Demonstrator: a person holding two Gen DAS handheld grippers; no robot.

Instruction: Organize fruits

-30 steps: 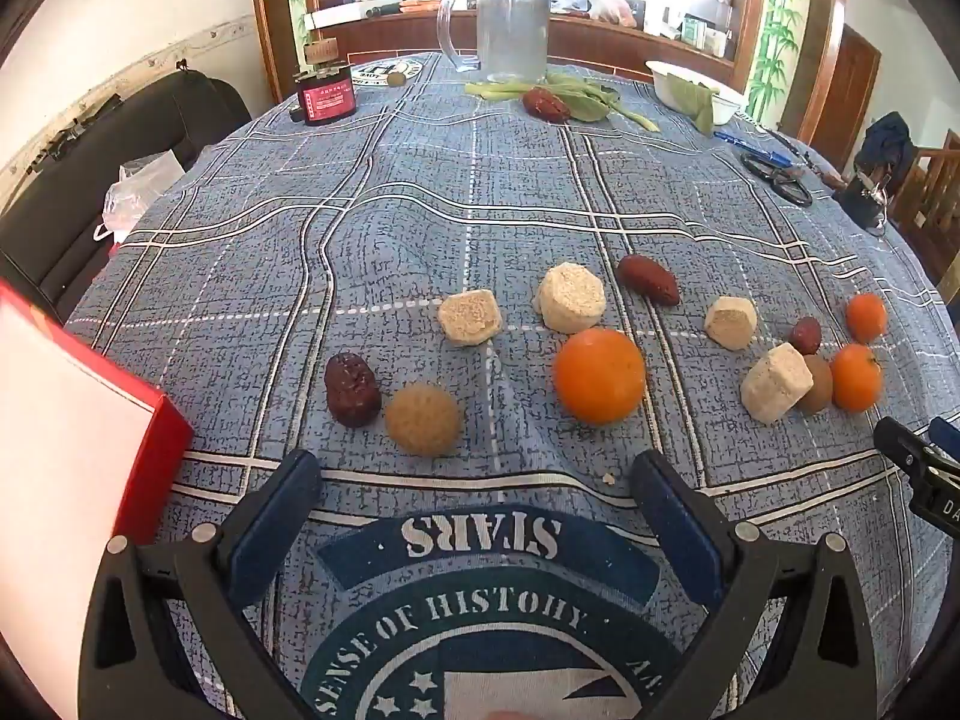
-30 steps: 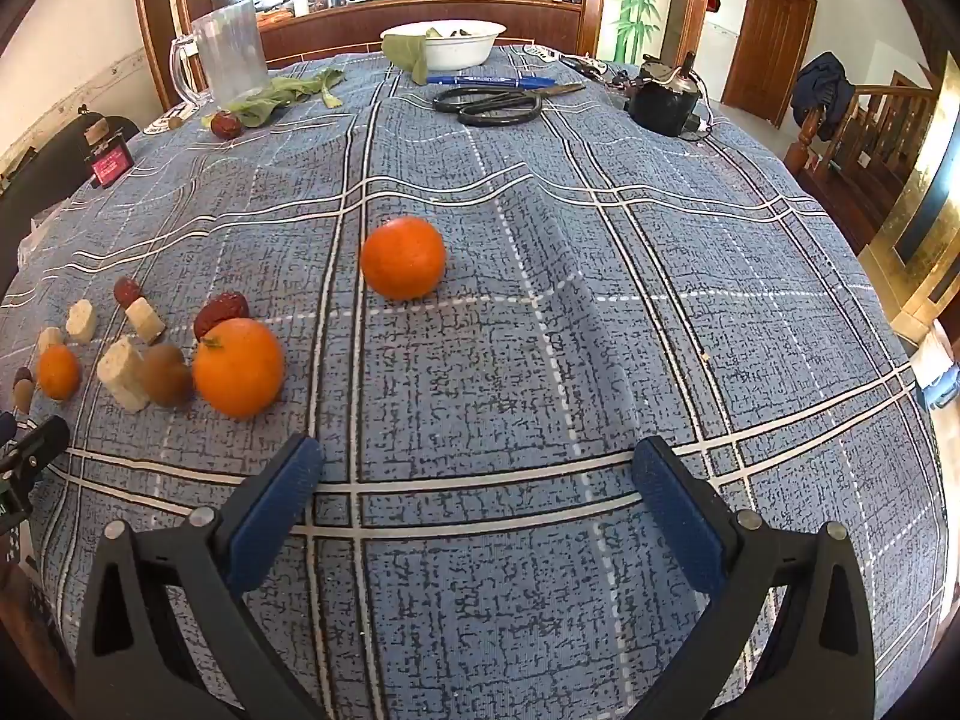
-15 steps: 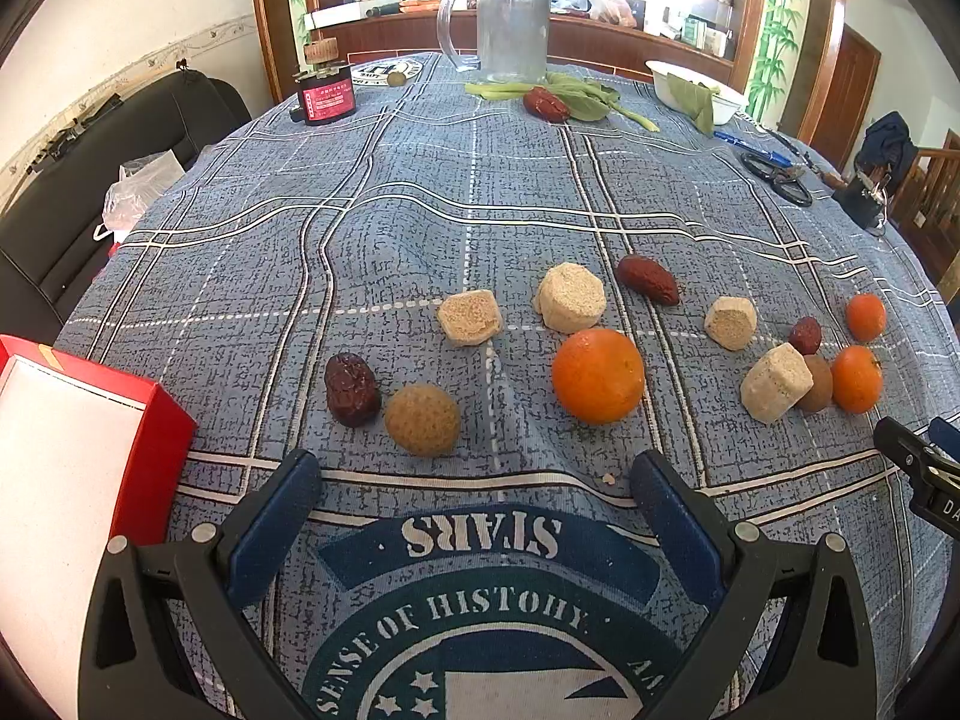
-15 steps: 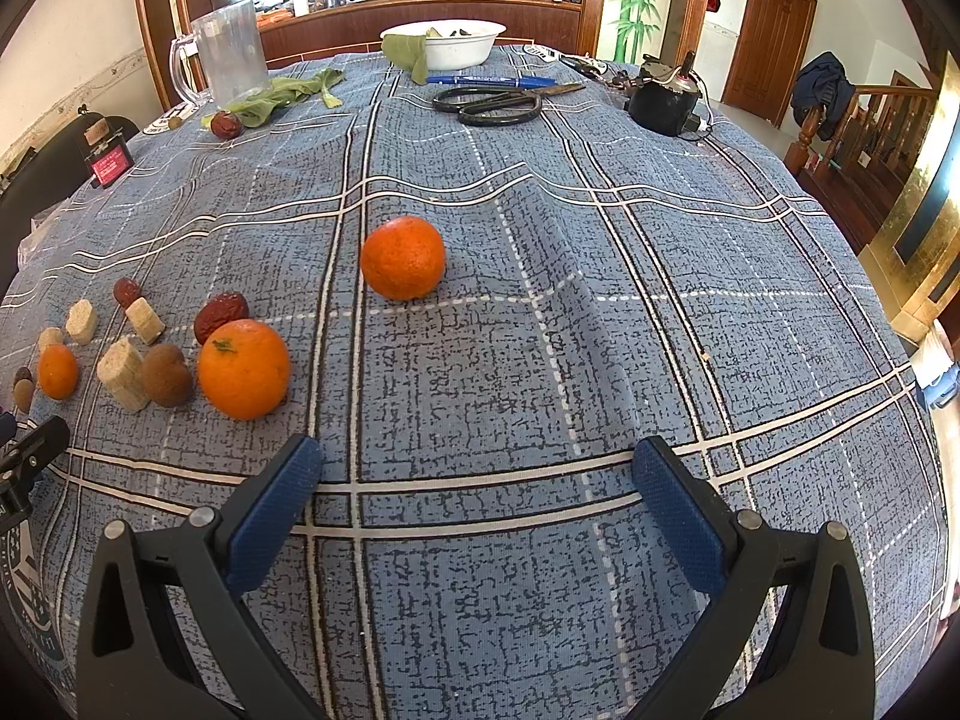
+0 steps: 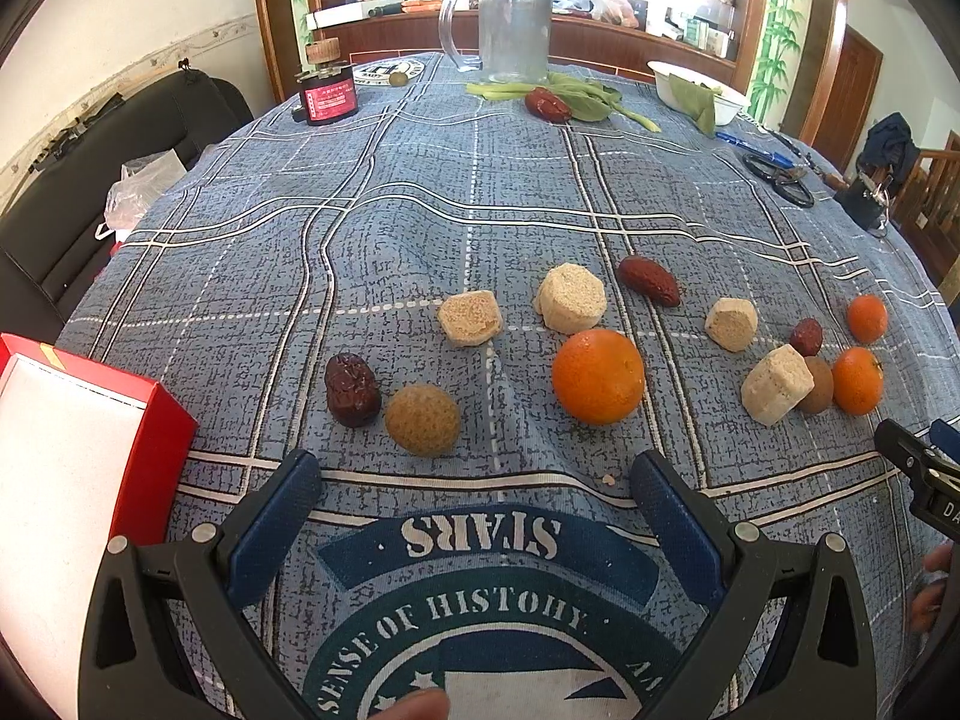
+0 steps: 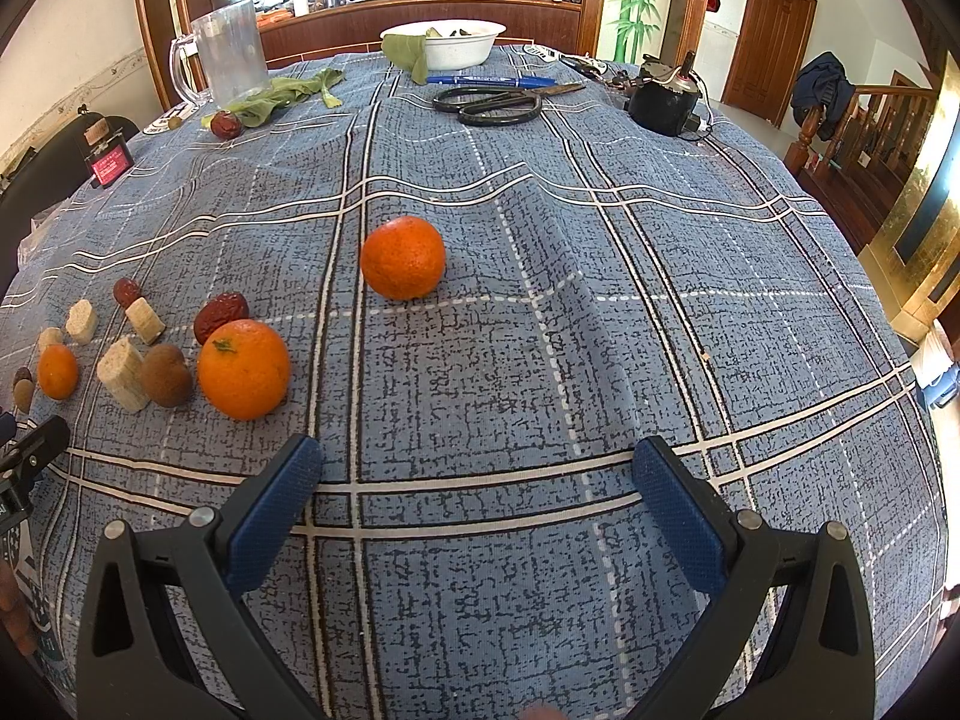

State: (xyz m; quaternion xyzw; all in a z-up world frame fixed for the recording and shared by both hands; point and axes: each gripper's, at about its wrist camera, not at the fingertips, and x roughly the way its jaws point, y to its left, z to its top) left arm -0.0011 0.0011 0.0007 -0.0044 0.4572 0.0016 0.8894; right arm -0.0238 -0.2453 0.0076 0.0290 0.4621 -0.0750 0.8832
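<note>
Fruits and beige cake pieces lie scattered on a blue plaid tablecloth [image 5: 420, 192]. In the left wrist view a large orange [image 5: 597, 375] sits just beyond my open left gripper [image 5: 477, 489], with a dark date [image 5: 351, 389] and a tan round fruit [image 5: 422, 419] to its left. Two small oranges [image 5: 858, 380] and a kiwi [image 5: 818, 384] lie at the right. In the right wrist view my open right gripper [image 6: 477, 474] hovers over bare cloth; one orange [image 6: 403, 257] lies ahead, another orange [image 6: 243, 369] to the left beside a kiwi [image 6: 166, 374] and a date [image 6: 220, 313].
A red box [image 5: 78, 450] with a white inside stands at the left edge. A clear pitcher [image 5: 510, 27], greens, a white bowl [image 6: 445, 42], scissors [image 6: 492, 103], a blue pen and a black device [image 6: 663, 99] sit at the table's far side. A black sofa [image 5: 90, 180] is beyond the table.
The red box has shifted left and lower in the left wrist view as the left gripper turned slightly. The right gripper has barely moved. Both stay open.
</note>
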